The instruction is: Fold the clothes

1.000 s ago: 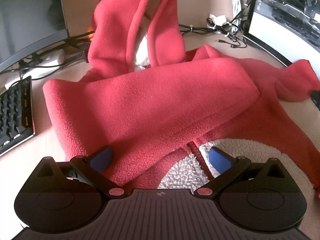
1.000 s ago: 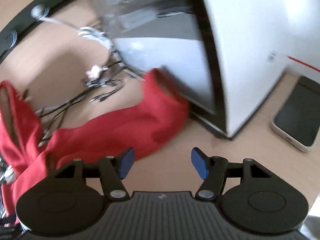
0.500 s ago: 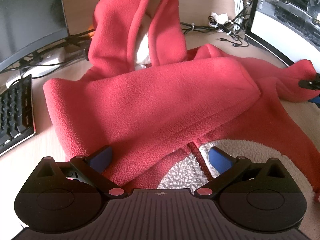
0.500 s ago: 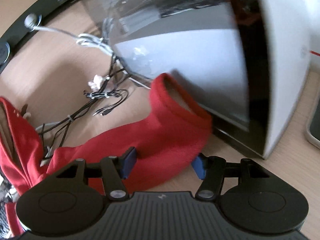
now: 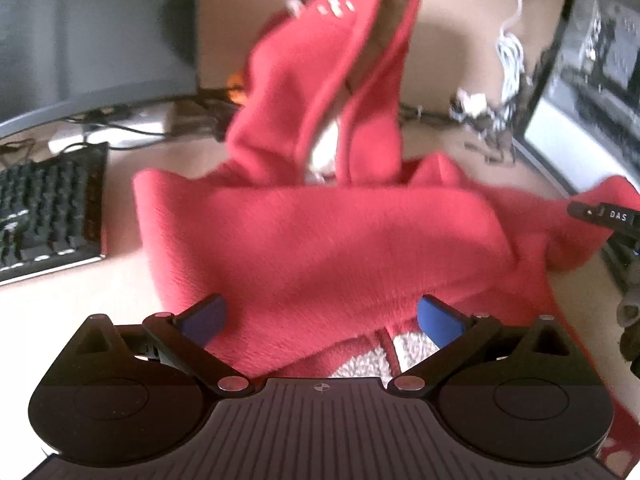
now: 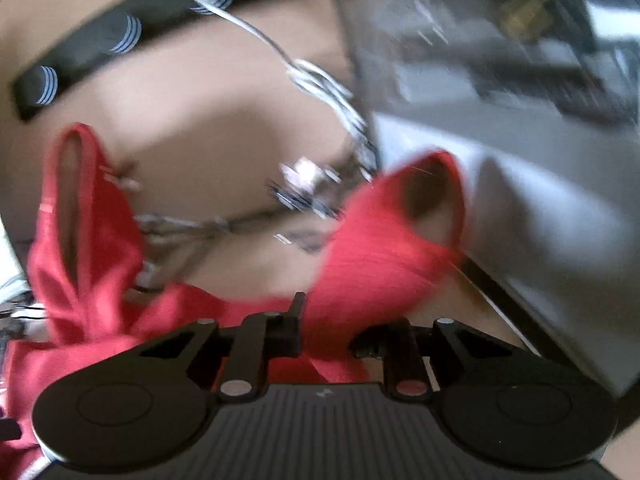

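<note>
garments – 1 red fleece hoodie (image 5: 360, 240) | keyboards – 1 (image 5: 48, 208) | monitors – 1 (image 5: 92, 28)

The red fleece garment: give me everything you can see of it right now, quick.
The red fleece garment looks like soft, fuzzy fleece with a white fluffy lining showing near its zipper edge. It lies spread on the wooden desk, one sleeve folded across the body, the hood propped up behind. The right hand-held gripper is shut on the other sleeve near its open cuff. The left hand-held gripper hovers open over the near edge.

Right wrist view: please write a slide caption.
Right gripper shut on the red fleece sleeve, cuff lifted beside tangled cables.
</note>
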Demonstrator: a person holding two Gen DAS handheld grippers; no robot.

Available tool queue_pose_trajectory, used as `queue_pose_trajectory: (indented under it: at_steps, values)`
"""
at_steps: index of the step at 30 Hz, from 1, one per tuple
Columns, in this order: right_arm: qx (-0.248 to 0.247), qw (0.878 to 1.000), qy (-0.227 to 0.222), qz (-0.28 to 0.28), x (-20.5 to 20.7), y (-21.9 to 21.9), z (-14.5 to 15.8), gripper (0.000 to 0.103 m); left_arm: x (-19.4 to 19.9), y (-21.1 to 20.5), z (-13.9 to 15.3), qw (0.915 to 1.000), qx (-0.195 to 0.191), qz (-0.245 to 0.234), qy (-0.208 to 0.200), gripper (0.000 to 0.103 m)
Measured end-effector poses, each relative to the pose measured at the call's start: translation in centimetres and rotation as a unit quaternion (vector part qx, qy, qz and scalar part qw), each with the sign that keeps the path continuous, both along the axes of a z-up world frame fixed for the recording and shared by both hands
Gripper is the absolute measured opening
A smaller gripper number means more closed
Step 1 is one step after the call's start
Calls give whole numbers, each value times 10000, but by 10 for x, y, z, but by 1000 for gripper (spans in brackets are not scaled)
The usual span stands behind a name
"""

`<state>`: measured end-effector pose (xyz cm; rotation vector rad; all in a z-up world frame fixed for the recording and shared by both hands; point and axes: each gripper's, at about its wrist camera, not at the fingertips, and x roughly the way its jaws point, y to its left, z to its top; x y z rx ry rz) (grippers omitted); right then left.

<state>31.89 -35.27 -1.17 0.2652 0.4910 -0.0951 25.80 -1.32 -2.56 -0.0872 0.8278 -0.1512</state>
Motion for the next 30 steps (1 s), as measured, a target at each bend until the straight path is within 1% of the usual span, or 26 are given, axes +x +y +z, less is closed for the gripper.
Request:
queue_pose_trajectory:
  at_steps: [3, 5, 6, 8, 10, 12, 13, 14, 15, 16, 17, 18, 21, 23, 25, 27, 28, 30]
  values:
    - [-490, 9971, -320, 488, 1, 34, 28, 19, -3, 21, 9, 9986, -454, 264, 32, 103]
    - [-669, 9929, -450, 875, 1, 61, 42, 19, -5, 36, 10, 9960, -778, 446, 57, 103]
    - [-730, 9901, -505, 1091, 1, 76, 48, 18, -8, 41, 11, 9949, -880, 496, 23, 103]
    - [-823, 9819, -586, 1602, -2, 108, 57, 18, -13, 49, 14, 9929, -1045, 554, -89, 103]
    - [-935, 9703, -492, 2175, -4, 140, 57, 20, -16, 60, 15, 9886, -1383, 578, -160, 103]
    - [-1109, 9501, -80, 2915, -2, 171, 47, 30, -19, 71, 13, 9793, -1933, 591, -119, 103]
    - [-1226, 9393, 72, 3202, -3, 185, 41, 32, -20, 76, 11, 9732, -2225, 584, -74, 103]
    - [-1409, 9320, 114, 3336, -7, 193, 36, 37, -20, 80, 9, 9667, -2504, 533, 5, 103]
    - [-1566, 9258, 140, 3438, -12, 198, 32, 49, -20, 81, 8, 9620, -2690, 466, 58, 103]
    - [-1670, 9224, 134, 3479, -19, 197, 31, 56, -20, 82, 6, 9570, -2871, 398, 110, 103]
    - [-1758, 9200, 122, 3500, -25, 195, 30, 66, -21, 81, 6, 9552, -2937, 351, 120, 103]
    - [-1821, 9198, 105, 3475, -31, 189, 29, 71, -20, 79, 5, 9545, -2964, 310, 131, 103]
    - [-2127, 9175, 250, 3352, -44, 166, 25, 72, -12, 68, -1, 9576, -2845, 368, 270, 103]
    - [-2391, 9147, 406, 3233, -48, 154, 17, 72, -7, 62, -6, 9563, -2880, 359, 366, 103]
    - [-2579, 9145, 470, 3083, -55, 143, 9, 72, -6, 56, -7, 9510, -3050, 213, 463, 103]
    - [-2497, 9228, 438, 2902, -54, 137, 12, 72, -9, 50, -6, 9456, -3209, 20, 537, 103]
    - [-2344, 9286, 386, 2852, -52, 137, 17, 72, -13, 49, -4, 9452, -3222, -42, 521, 103]
    - [-1875, 9387, 253, 2881, -47, 140, 29, 73, -21, 49, 0, 9439, -3267, -133, 466, 103]
